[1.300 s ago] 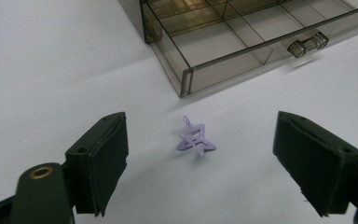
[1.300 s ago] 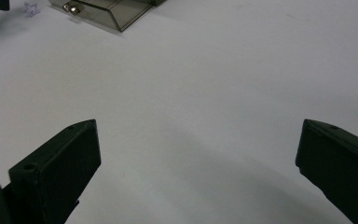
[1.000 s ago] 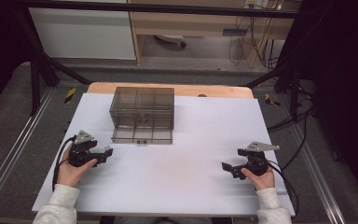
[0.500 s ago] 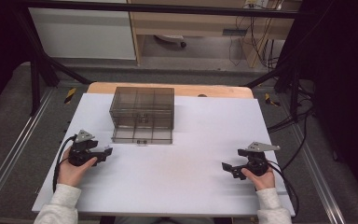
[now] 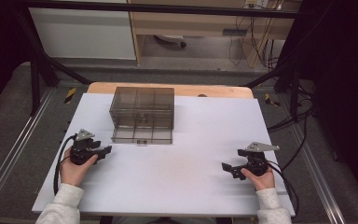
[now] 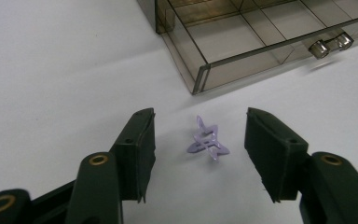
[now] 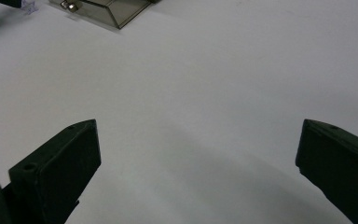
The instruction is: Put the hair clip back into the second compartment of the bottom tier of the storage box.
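Two hand-held grippers — left (image 6: 200,149) closing around, not touching, a purple star (image 6: 207,141); right (image 7: 198,163) wide open.

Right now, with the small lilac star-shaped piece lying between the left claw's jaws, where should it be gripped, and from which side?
Grip the small lilac star-shaped piece across its centre hub, coming in low along the white table as the left claw points. Its thin arms stick out and up, so the jaws, which have just been closing without touching it, are likeliest to hold at the middle.
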Demonstrator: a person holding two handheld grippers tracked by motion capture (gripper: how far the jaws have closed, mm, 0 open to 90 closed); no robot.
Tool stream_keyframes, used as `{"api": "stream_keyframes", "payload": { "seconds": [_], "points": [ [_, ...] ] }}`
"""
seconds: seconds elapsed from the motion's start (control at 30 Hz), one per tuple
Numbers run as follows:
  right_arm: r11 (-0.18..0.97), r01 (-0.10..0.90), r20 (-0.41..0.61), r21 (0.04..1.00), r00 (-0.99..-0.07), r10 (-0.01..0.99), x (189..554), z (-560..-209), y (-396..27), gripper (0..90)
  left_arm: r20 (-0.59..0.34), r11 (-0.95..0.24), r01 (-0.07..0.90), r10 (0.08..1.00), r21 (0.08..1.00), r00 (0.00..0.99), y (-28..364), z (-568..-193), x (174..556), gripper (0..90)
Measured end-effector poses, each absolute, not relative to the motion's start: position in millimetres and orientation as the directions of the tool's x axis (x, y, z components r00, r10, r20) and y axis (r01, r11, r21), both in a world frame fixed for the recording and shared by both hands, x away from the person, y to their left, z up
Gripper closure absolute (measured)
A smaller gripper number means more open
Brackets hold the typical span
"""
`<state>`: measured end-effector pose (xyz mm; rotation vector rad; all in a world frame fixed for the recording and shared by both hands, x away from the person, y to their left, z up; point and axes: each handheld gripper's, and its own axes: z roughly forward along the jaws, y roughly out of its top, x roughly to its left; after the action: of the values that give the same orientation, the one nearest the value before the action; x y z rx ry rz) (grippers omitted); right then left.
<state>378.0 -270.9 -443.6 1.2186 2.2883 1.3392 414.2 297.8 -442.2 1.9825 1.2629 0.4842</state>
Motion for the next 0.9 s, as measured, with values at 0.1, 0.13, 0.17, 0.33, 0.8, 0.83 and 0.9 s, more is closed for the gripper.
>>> {"api": "stream_keyframes", "payload": {
  "seconds": [0.1,0.13,0.17,0.33,0.8,0.83,0.9],
  "points": [
    [0.240,0.548,0.206,0.801,-0.630,0.749,378.1,-443.8,-270.6,0.5,-0.070,-0.248,0.620,0.894,0.744,0.442,297.7,-442.8,415.0,46.1],
    [0.240,0.549,0.207,0.800,-0.629,0.749,378.0,-443.8,-270.5,0.5,-0.077,-0.241,0.621,0.895,0.746,0.440,298.0,-442.9,415.3,47.0],
    [0.241,0.548,0.206,0.801,-0.630,0.749,378.1,-443.8,-270.6,0.5,-0.082,-0.236,0.621,0.895,0.747,0.439,298.5,-442.8,415.6,47.5],
    [0.241,0.550,0.207,0.799,-0.628,0.750,378.0,-443.8,-270.6,0.5,-0.083,-0.230,0.628,0.900,0.743,0.428,298.6,-444.0,416.7,51.6],
    [0.243,0.547,0.201,0.801,-0.629,0.751,378.0,-443.8,-270.9,0.5,-0.117,-0.209,0.652,0.901,0.728,0.419,295.5,-448.7,419.0,61.3],
    [0.243,0.546,0.201,0.801,-0.629,0.751,378.1,-443.8,-270.9,0.5,-0.117,-0.208,0.652,0.901,0.729,0.418,295.1,-448.6,418.9,62.4],
    [0.245,0.545,0.199,0.802,-0.630,0.751,378.1,-443.8,-271.1,0.5,-0.118,-0.207,0.652,0.901,0.729,0.417,294.4,-448.5,418.7,63.3]
  ]
}}
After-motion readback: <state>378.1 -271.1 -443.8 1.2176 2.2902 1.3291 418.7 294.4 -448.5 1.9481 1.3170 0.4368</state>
